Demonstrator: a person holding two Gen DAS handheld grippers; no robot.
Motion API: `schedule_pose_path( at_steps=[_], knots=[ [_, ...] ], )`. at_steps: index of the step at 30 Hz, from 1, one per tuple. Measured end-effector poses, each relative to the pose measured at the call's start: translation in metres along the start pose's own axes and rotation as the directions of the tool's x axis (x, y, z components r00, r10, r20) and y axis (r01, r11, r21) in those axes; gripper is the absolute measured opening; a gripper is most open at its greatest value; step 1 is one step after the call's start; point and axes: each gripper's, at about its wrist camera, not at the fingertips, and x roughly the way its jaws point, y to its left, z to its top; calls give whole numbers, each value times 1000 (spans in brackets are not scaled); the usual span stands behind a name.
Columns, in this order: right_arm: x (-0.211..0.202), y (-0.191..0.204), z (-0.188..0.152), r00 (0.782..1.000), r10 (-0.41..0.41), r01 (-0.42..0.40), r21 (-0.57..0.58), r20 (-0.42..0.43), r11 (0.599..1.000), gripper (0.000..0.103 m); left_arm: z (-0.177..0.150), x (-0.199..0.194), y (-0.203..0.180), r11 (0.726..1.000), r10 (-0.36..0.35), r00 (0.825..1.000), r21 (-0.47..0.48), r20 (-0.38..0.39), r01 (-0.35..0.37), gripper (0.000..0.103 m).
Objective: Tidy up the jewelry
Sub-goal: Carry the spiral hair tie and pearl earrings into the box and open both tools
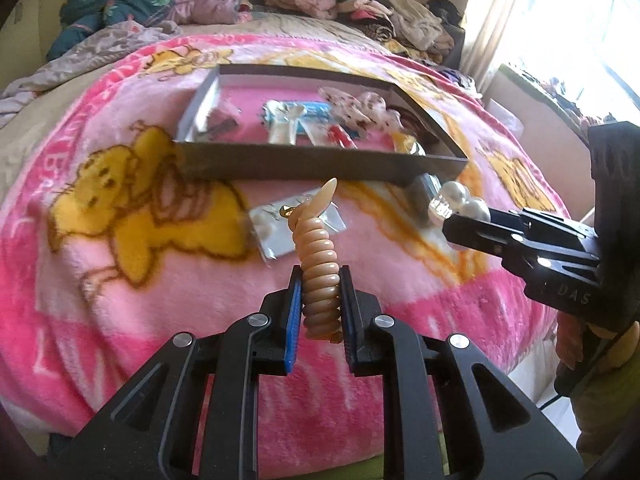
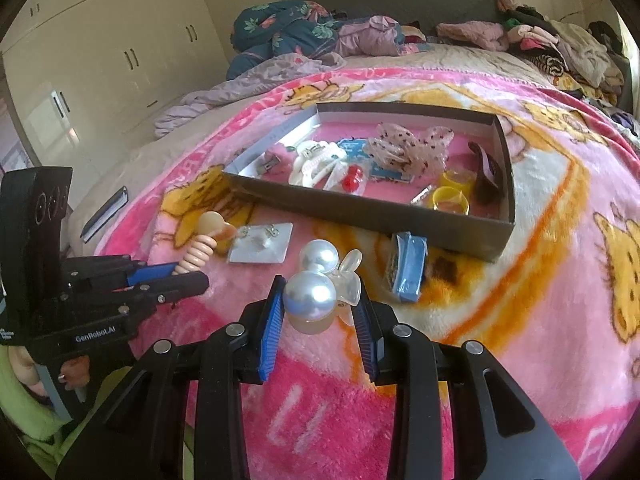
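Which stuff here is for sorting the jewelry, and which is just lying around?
For the job:
- coil hair tie, in left tool
- pearl clip, in right tool
- tray box
- earring card
- blue packet

Lying about:
- clothes pile
- notebook

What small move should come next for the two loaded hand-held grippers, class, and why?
Probably carry the right hand-held gripper forward over the box and release there. It is shut on a pearl hair clip, held above the blanket, and the box ahead already holds similar accessories. The left hand-held gripper, shut on a beige spiral hair tie, could follow.
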Motion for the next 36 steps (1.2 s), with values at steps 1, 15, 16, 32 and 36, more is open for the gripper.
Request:
schedule_pose_path(
  at_steps=[1, 15, 16, 32, 36],
  knots=[
    [0, 1, 1, 1000, 1, -1, -3, 1, 1000, 32, 1, -1, 1, 1000, 3, 1000, -2, 3, -3, 11],
    [9, 6, 13, 1000, 7, -6, -22, 11, 1000, 32, 10, -4, 25, 999, 17, 1000, -52, 14, -16, 11],
    [10, 6, 15, 1000, 8, -8, -22, 12, 1000, 32, 12, -4, 27, 998, 19, 1000, -55, 14, -18, 11],
    [10, -22, 47, 997, -26, 25, 6, 73, 1000, 32, 52, -3, 42, 995, 35, 999, -93, 26, -32, 11],
    [5, -32, 54, 995, -42, 40, 19, 91, 999, 32, 65, -3, 42, 996, 31, 999, -89, 37, -27, 11]
  ],
)
